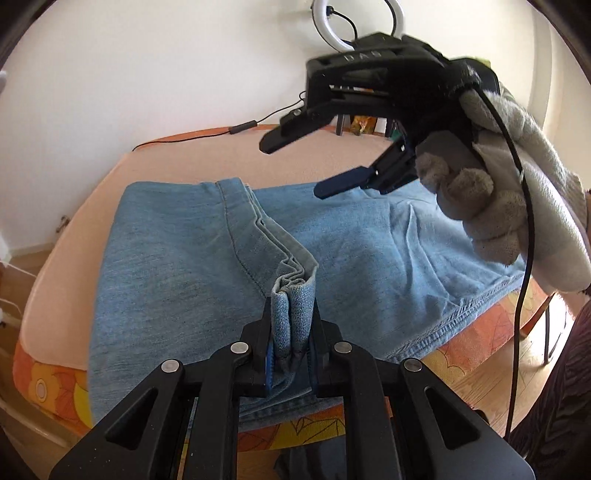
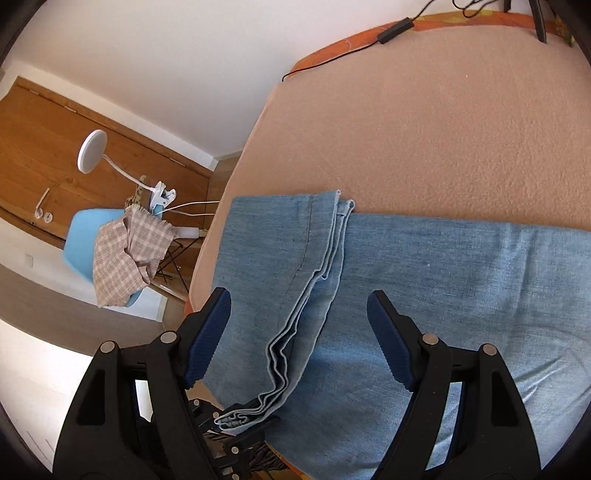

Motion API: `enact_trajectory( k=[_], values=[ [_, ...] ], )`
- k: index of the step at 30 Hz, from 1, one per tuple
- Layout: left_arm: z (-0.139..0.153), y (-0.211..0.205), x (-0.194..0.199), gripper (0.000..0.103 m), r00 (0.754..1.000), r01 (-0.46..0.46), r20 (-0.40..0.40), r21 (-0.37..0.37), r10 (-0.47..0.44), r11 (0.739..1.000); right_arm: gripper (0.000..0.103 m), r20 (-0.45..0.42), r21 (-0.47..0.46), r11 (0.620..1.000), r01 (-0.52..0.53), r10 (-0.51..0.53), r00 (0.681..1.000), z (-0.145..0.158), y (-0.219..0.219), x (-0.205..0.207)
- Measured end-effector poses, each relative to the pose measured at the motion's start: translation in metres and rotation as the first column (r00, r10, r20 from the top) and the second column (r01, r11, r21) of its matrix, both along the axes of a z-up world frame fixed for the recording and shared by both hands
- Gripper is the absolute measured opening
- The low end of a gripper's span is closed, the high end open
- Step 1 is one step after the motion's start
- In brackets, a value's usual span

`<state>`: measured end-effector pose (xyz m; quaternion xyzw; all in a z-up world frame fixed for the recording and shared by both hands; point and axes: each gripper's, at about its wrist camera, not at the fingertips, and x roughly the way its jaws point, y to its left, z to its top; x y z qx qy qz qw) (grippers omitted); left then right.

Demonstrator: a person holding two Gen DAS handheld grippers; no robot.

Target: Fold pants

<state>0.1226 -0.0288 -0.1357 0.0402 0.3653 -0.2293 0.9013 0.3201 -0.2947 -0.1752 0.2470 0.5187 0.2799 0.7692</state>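
Light blue denim pants [image 1: 177, 258] lie folded on a peach-covered table [image 1: 177, 155]. My left gripper [image 1: 291, 328] is shut on the stacked hem ends of the pants legs [image 1: 293, 310], lifting them slightly near the table's front edge. My right gripper [image 1: 295, 168], held in a grey-gloved hand, is open and empty, hovering above the pants at the far right. In the right wrist view the right gripper [image 2: 299, 306] is open above the pants [image 2: 443, 277], with the hem edge [image 2: 295, 347] running between its fingers down to the left gripper [image 2: 236, 435].
A black cable with an inline switch [image 1: 242, 129] lies along the table's far edge. A white ring lamp [image 1: 332, 22] hangs on the wall. A blue chair with a checked cloth [image 2: 125, 251] and a white clamp lamp [image 2: 92, 151] stand beside the table.
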Motion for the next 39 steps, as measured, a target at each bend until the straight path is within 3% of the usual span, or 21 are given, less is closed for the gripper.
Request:
enact_trajectory(
  k=[3,6,9,13,15,17,18,19,20,24,31,39],
  values=[
    [0.012,0.015,0.0,0.012,1.0,-0.03,-0.012,-0.092,0.029,0.995,0.079,-0.054,0.053,0.999,0.011,-0.008,0.999,-0.015,-0.003,0.002],
    [0.025,0.014,0.001,0.012,0.999,-0.039,0.008,-0.134,0.04,0.99,0.079,-0.075,0.094,0.995,0.01,-0.003,0.997,-0.022,0.002,0.005],
    [0.032,0.006,-0.002,0.012,0.999,-0.034,0.016,-0.15,0.037,0.988,0.079,-0.095,0.144,0.99,0.011,0.003,0.995,-0.026,0.014,0.012],
    [0.031,-0.005,-0.002,0.012,1.0,-0.013,0.02,-0.132,0.016,0.991,0.079,-0.097,0.143,0.99,0.007,0.007,0.995,-0.027,0.03,0.02],
    [0.03,-0.013,-0.004,0.012,1.0,0.004,0.02,-0.124,-0.001,0.992,0.07,-0.087,0.108,0.994,0.003,0.007,0.996,-0.027,0.035,0.022],
    [0.029,-0.02,-0.005,0.012,1.0,0.018,0.018,-0.113,-0.016,0.993,0.043,-0.075,0.066,0.998,-0.011,0.016,0.997,-0.027,0.041,0.025],
    [0.028,-0.023,-0.005,0.012,1.0,0.021,0.016,-0.109,-0.02,0.994,0.035,-0.069,0.042,0.999,-0.013,0.016,0.997,-0.027,0.042,0.026],
    [0.027,-0.026,-0.004,0.012,1.0,0.022,0.01,-0.108,-0.021,0.994,0.019,-0.06,0.018,1.0,-0.013,0.014,0.998,-0.026,0.042,0.027],
    [0.027,-0.029,-0.003,0.012,1.0,0.024,0.003,-0.111,-0.023,0.994,0.016,-0.047,-0.007,1.0,-0.009,0.009,0.999,-0.025,0.04,0.027],
    [0.031,-0.044,0.0,0.012,0.999,0.04,0.0,-0.124,-0.04,0.991,0.012,0.043,-0.077,0.997,0.015,-0.012,0.999,-0.008,0.026,0.021],
    [0.045,-0.095,-0.006,0.012,0.989,0.149,0.037,-0.138,-0.145,0.979,0.011,0.179,-0.157,0.983,0.094,-0.065,0.982,0.036,-0.023,0.005],
    [0.058,-0.153,-0.017,0.012,0.96,0.28,0.059,-0.166,-0.274,0.945,0.01,0.252,-0.177,0.961,0.211,-0.163,0.954,0.064,-0.099,-0.025]
  ],
)
